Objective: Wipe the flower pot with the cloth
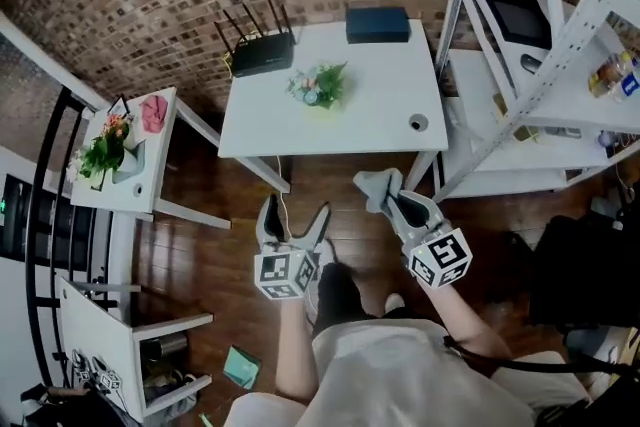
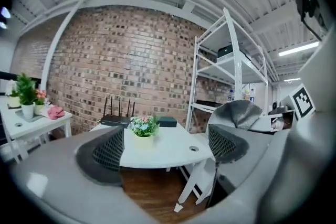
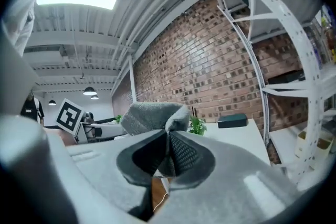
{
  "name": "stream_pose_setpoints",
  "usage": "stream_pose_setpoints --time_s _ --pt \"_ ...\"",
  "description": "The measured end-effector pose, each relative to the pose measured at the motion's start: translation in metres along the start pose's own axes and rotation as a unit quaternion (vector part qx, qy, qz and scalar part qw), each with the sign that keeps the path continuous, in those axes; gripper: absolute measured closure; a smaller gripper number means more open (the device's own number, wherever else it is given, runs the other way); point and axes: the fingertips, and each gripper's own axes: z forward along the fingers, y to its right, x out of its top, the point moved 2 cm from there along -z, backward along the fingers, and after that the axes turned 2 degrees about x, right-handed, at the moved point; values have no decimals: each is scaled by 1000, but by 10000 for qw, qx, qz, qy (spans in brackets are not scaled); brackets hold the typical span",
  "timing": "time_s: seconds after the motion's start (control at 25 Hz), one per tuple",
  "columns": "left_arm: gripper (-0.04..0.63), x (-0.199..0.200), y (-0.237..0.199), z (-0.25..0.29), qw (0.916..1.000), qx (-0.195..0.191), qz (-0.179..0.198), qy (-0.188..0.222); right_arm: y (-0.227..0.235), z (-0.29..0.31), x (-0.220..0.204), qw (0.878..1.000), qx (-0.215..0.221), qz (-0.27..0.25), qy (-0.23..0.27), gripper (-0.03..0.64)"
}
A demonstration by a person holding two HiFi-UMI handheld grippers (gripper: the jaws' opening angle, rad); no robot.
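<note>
Two flower pots are in sight. The nearer flower pot [image 1: 318, 87] is small and pale, filled with green leaves and pastel blossoms. It stands upright near the middle of a white worktop [image 1: 370, 110]. A black router [image 1: 262, 53] sits at its ten o'clock and a dark box [image 1: 378, 24] at its one o'clock.

Seen from the head view, the left tongs [image 1: 295, 213] are held over the dark wooden floor [image 1: 220, 255], short of the worktop's near edge. The pot lies at their twelve o'clock, well apart. Their jaws stand apart with nothing between them; in the left gripper view the pot shows far off through the gap.

The right tongs [image 1: 397, 197] are just beside the left pair, at its three o'clock. The pot is at their eleven o'clock, also well apart. Their jaws are pressed together on a grey cloth [image 1: 378, 182], which bunches up in a soft fold above the tips.

At nine o'clock in the head view, a small white side table [image 1: 150, 195] carries a white pot [image 1: 128, 162] holding a leafy plant with orange and pink blooms. A pink bundle [image 1: 153, 112] lies beside it.
</note>
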Motion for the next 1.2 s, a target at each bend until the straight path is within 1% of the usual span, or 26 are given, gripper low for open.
stream_pose_setpoints --time_s 0.04,0.12,0.24,0.32,0.4,0.52,0.64,0.72,0.84,1.0,1.2 --pt "61 4 10 -16 10000 26 16 35 -10 -14 2 10000 34 -11 5 612" --pt "61 16 29 -39 9999 -35 92 122 -28 -34 13 9998 68 -190 71 612" --pt "62 38 51 -53 9989 -188 269 338 -44 -51 38 9983 -24 -473 352 612" --pt "64 46 58 -62 9981 -256 365 426 -57 -58 49 9970 -3 -523 567 612" --pt "77 52 62 -70 9977 -263 405 478 -66 -60 54 9964 -7 -561 640 612" --pt "96 60 56 -83 9975 -194 352 573 -70 -58 57 9966 -197 -581 555 612" --pt "132 67 49 -96 9963 -193 514 665 -74 -59 57 9958 -422 -615 535 612" --pt "143 71 41 -103 9954 -74 597 739 -76 -59 56 9951 -562 -631 507 612" --pt "149 74 28 -111 9951 151 528 826 -80 -60 59 9937 -720 -693 512 612" --pt "153 80 15 -118 9936 378 501 937 -86 -58 66 9918 -821 -805 552 612" --pt "161 78 8 -124 9942 410 508 851 -96 -54 67 9915 -821 -853 547 612"
